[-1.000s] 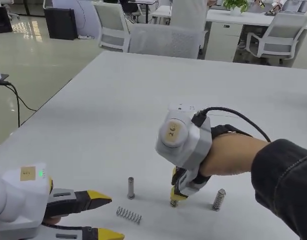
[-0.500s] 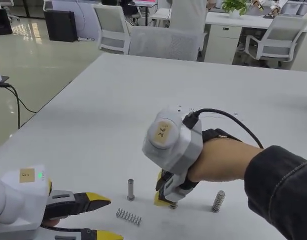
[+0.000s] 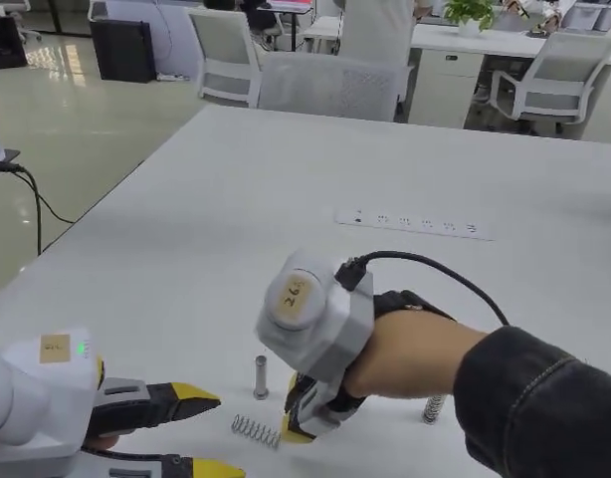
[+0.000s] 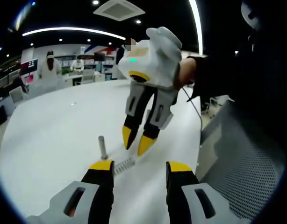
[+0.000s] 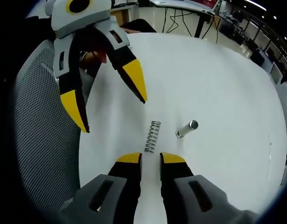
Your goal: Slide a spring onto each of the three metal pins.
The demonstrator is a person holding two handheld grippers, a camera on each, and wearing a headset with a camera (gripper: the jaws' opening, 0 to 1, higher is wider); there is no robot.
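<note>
- A bare pin (image 3: 260, 376) is standing upright on the white table (image 3: 286, 199).
- A loose spring (image 3: 256, 430) is lying flat on the table just beside the pin, on the person's side of it.
- The right gripper (image 3: 291, 433) is pointing down just right of the pin, its yellow tips sitting at the spring's right end; whether they are touching it I cannot tell.
- Its jaws are standing a little apart, gripping nothing.
- The left gripper (image 3: 224, 435) is hovering left of the pin and nearer the person, its jaws spread wide and holding nothing.
- Another pin (image 3: 432, 408), already wearing a spring, is standing well right of the bare pin, partly hidden behind the person's hand.
</note>
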